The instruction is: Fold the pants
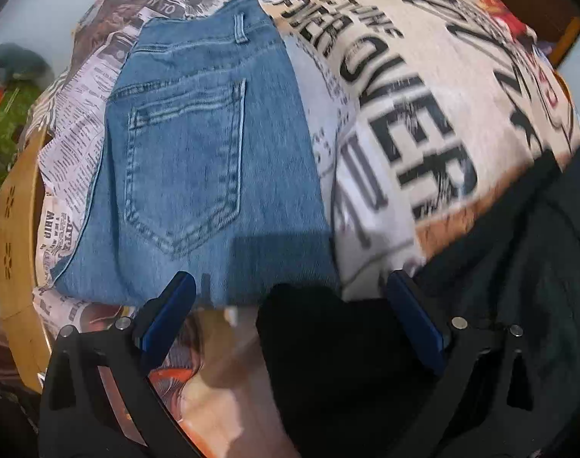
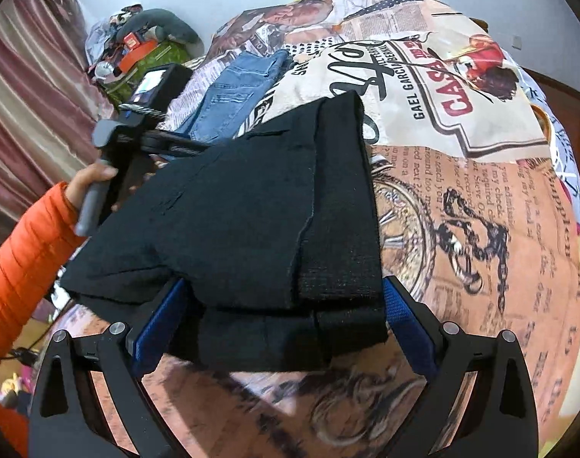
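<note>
Denim first: a folded pair of blue jeans (image 1: pixel 198 160) lies on the printed newspaper-pattern bedspread (image 1: pixel 404 122), back pocket up, and I take it as my landmark. Left of the jeans, past the bedspread's edge, a wooden board (image 1: pixel 15 236) shows, with a green and grey heap (image 1: pixel 7 114) beyond it. My left gripper (image 1: pixel 290 297) hangs just short of the near edge of the jeans, its blue pads (image 1: pixel 175 305) spread wide with nothing pinched between them. Right of the jeans lie the black pants (image 2: pixel 251 221), folded into a thick stack; a dark corner of them sits between my left fingers, though that view is blurred and I cannot say whether it touches either pad. From my right wrist view the jeans lie well beyond the black pants, and my left hand (image 2: pixel 95 183), in an orange sleeve (image 2: pixel 18 259), grips its handle on the pants' left side. My right gripper (image 2: pixel 282 316) is spread around the near folded edge of the black pants, pads flanking the stack and not closed on it.
</note>
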A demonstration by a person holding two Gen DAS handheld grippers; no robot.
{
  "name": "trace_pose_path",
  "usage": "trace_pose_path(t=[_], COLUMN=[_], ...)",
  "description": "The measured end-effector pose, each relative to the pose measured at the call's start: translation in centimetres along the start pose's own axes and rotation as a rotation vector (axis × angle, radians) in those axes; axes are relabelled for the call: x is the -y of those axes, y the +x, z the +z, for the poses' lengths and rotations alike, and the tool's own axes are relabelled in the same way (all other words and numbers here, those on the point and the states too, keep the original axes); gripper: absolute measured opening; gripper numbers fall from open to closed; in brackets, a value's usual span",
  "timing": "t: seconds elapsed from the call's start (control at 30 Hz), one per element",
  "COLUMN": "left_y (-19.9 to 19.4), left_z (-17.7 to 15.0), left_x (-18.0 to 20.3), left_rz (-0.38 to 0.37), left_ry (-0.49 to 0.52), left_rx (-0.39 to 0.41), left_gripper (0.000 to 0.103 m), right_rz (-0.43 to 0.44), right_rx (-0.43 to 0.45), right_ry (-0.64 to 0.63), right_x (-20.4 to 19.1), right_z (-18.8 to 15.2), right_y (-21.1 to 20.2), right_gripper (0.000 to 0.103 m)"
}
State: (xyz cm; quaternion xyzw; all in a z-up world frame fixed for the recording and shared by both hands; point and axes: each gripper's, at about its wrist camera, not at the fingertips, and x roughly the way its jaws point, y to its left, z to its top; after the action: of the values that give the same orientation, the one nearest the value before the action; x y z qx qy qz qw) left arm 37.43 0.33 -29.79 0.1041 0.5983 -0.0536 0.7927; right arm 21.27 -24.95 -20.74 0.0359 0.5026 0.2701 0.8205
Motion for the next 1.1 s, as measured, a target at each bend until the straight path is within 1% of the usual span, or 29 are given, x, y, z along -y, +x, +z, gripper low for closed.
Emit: trace_pose_path(t=[0.1, 0.17, 0.23, 0.27, 0.33, 0.43, 0.53, 0.63, 0.73, 0.83, 0.9, 0.97, 1.0, 1.07, 1.1], left_y=[-0.6, -1.1, -1.8, -2.1, -3.0, -4.9, -7.1, -9.3, -11.2, -12.0, -12.5, -13.0, -13.1, -13.0, -13.0], left_z=[-2.3, -3.9, -5.4, -6.2, -7.8, -9.7, -11.6, -13.5, -15.2, -15.6, -16.0, -16.4, -16.4, -16.6, -16.7], left_x=[0.3, 0.3, -0.1, -0.3, -0.7, -0.6, 0.1, 1.4, 2.8, 3.2, 3.3, 3.4, 3.5, 3.5, 3.4], left_rz=[0.048, 0.055, 0.041, 0.034, 0.023, 0.033, 0.047, 0.066, 0.070, 0.052, 0.036, 0.026, 0.014, 0.022, 0.019], left_ry=[0.071, 0.093, 0.053, 0.029, -0.021, -0.055, -0.060, -0.034, -0.031, -0.052, -0.063, -0.061, -0.058, -0.059, -0.061], left_rx=[0.005, 0.007, 0.014, 0.012, 0.016, 0.047, 0.080, 0.120, 0.156, 0.182, 0.197, 0.217, 0.213, 0.216, 0.217], left_gripper=[0.101, 0.102, 0.102, 0.102, 0.102, 0.101, 0.097, 0.096, 0.094, 0.094, 0.094, 0.094, 0.094, 0.095, 0.095], right_rz=[-0.037, -0.076, -0.114, -0.147, -0.243, -0.224, -0.230, -0.223, -0.203, -0.163, -0.131, -0.128, -0.129, -0.123, -0.119], right_rx=[0.020, 0.034, 0.042, 0.045, 0.042, 0.053, 0.084, 0.108, 0.130, 0.148, 0.138, 0.120, 0.110, 0.087, 0.070], right_ry=[-0.006, 0.023, 0.056, 0.072, 0.101, 0.125, 0.088, 0.056, 0.027, -0.004, -0.023, -0.044, -0.052, -0.049, -0.044], right_x=[1.0, 2.3, 3.5, 3.9, 4.5, 4.4, 2.9, 1.4, -0.2, -2.0, -3.2, -4.1, -4.5, -5.0, -4.9], right_z=[0.4, 0.7, 1.1, 1.3, 1.6, 1.5, 1.1, 0.7, 0.3, -0.2, -0.7, -1.3, -1.7, -2.3, -2.6], right_y=[-0.2, -0.3, -0.2, -0.2, -0.3, -1.4, -3.1, -4.9, -6.3, -7.0, -6.8, -6.3, -6.0, -5.1, -4.6], right_gripper=[0.097, 0.097, 0.096, 0.096, 0.093, 0.091, 0.091, 0.091, 0.091, 0.091, 0.091, 0.091, 0.090, 0.087, 0.081])
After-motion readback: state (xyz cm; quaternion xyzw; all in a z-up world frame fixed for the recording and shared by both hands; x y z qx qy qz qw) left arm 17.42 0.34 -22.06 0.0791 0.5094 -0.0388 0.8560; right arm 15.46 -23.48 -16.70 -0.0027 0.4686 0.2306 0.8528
